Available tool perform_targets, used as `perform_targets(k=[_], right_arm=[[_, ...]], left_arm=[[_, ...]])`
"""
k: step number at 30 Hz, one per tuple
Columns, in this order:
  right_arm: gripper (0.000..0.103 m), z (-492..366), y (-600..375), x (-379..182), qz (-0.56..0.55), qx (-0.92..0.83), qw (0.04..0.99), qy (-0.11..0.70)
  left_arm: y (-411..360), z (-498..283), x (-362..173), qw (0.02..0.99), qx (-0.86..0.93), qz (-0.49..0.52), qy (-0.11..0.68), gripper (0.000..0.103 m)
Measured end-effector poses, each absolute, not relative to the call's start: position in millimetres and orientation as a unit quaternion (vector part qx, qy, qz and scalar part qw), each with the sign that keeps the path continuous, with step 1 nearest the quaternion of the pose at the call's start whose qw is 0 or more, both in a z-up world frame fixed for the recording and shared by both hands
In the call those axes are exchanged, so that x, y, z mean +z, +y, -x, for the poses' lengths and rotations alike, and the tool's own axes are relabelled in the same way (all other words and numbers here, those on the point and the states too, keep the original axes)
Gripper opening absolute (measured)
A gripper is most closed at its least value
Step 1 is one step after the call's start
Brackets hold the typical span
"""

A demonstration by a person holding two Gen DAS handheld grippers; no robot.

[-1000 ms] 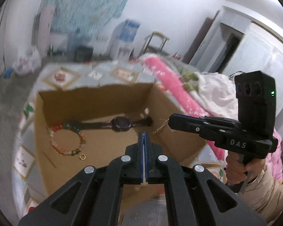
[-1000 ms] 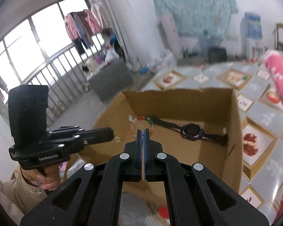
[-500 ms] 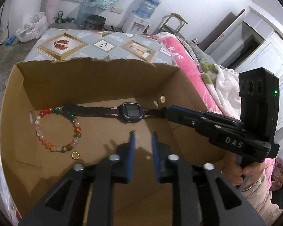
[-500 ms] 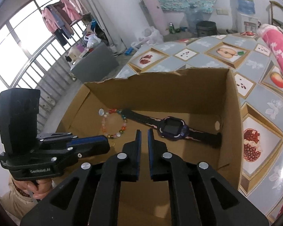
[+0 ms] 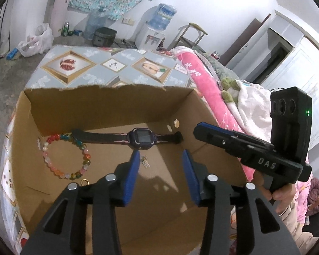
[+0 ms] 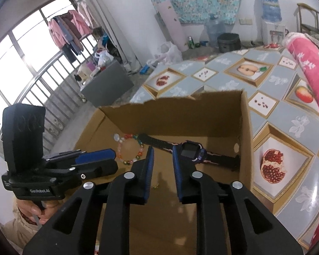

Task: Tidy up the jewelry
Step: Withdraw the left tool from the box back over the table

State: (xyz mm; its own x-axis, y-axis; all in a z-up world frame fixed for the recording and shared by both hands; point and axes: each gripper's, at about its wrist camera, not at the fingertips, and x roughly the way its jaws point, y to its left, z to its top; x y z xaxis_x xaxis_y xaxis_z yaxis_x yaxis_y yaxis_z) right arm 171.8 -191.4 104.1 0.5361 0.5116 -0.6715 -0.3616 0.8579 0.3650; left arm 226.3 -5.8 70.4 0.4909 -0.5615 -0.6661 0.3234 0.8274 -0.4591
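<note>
Both jaws are held wide, empty, above the cardboard box: left gripper, right gripper. Smartwatch and beaded bracelet lie along the far wall; a small charm lies mid-floor, bare cardboard around it.

soft daylight floods in from the window, which is blown out white. both views are sharp at centre, strongly bowed by fisheye with black vignetted corners. faint gripper shadows fall on the cardboard box floor.
</note>
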Motion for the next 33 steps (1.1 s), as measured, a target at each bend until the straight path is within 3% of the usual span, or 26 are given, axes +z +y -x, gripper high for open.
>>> perform_targets(k=[10, 16, 19, 25, 33], right_arm=[[0.047, -83.1, -220.9, 152.5, -0.098, 0.252, 0.911, 0.312], [0.064, 0.4, -235.5, 138.4, -0.079, 0.224, 0.932, 0.276], [0.064, 30.0, -239.4, 109.7, -0.077, 0.197, 0.929, 0.305], [0.063, 50.4, -224.3, 29.3, -0.065, 0.125, 0.897, 0.420], [0.061, 54.4, -184.1, -1.7, 0.009, 0.083, 0.898, 0.432]], left_arm=[[15.4, -147.2, 105.2, 0.893, -0.258, 0.086, 0.357, 0.068], [35.9, -65.1, 103.8, 0.901, -0.291, 0.062, 0.317, 0.086], [36.3, -37.1, 77.4, 0.890, -0.291, 0.051, 0.346, 0.091], [15.9, -24.7, -5.6, 0.872, -0.210, 0.014, 0.443, 0.091], [-14.0, -26.4, -42.1, 0.871, -0.170, -0.051, 0.459, 0.092]])
